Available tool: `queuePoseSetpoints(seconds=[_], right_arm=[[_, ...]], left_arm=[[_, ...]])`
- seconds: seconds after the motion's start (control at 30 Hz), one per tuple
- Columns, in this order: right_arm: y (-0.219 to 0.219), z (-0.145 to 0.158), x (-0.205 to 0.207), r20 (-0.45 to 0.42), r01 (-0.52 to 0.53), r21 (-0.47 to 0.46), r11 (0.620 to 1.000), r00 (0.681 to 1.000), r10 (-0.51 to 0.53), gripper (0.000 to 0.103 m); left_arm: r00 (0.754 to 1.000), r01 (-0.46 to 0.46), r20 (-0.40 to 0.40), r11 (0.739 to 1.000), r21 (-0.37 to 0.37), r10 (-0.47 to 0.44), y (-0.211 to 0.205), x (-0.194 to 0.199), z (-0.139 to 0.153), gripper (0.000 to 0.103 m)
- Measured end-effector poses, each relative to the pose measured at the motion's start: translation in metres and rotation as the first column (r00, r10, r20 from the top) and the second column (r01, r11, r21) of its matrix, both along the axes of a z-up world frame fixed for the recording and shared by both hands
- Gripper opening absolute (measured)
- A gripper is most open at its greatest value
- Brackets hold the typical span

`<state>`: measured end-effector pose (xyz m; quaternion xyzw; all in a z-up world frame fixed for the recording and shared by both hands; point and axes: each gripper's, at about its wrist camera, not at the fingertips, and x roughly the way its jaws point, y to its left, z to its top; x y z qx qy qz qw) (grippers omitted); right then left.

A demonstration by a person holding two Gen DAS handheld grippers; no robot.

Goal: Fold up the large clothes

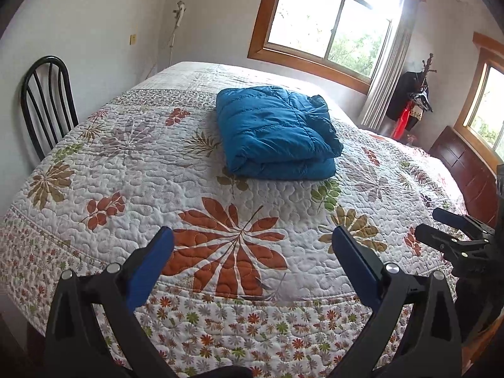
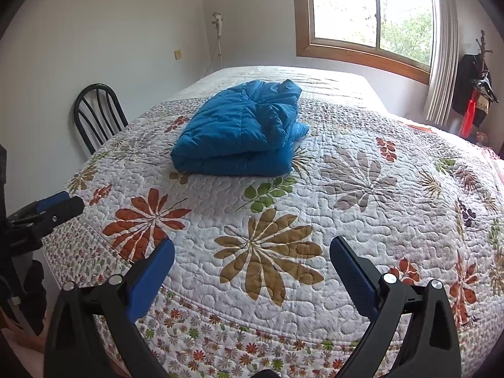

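At the far left a black chair (image 1: 47,104) stands against the wall beside the bed, clear of the work. The floral quilt (image 1: 132,170) gives a broad, flat surface, which suits folding something bulky. Nearer, the left gripper (image 1: 252,245) hangs over the near edge of the quilt with its jaws spread wide and nothing between them; only the orange flower print shows in the gap.

Toward the middle of the bed lies the blue puffy jacket (image 1: 274,132), doubled into a compact, layered bundle with its folded edge facing the grippers. It sits well apart from both tools, so neither is touching it. That placement, central and squared, suggests the fold is finished or nearly so, though the far side of the bundle looks a little rumpled and I cannot tell how neat it is there.

To the right, the right gripper (image 2: 252,249) is likewise wide open and empty, over the olive flower. Both point down at the quilt from the bed's edge, probably having let go.
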<state>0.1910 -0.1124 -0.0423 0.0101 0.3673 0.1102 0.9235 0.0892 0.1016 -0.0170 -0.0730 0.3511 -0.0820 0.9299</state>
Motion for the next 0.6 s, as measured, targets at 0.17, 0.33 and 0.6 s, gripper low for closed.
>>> queuePoseSetpoints(seconds=[0.17,0.33,0.6], right_arm=[[0.0,-0.001,-0.01,0.003,0.008,0.0,1.0,1.0,-0.008,0.099],[0.0,0.0,-0.018,0.012,0.014,-0.009,1.0,1.0,-0.014,0.099],[0.004,0.002,-0.026,0.023,0.002,-0.02,1.0,1.0,-0.001,0.099]], left_arm=[[1.0,-0.001,0.011,1.0,0.02,0.0,-0.005,-0.017,0.003,0.1],[1.0,-0.008,0.021,0.999,0.036,0.008,-0.009,-0.031,0.005,0.1],[1.0,-0.022,0.014,0.997,0.069,0.021,-0.015,-0.04,0.005,0.1]])
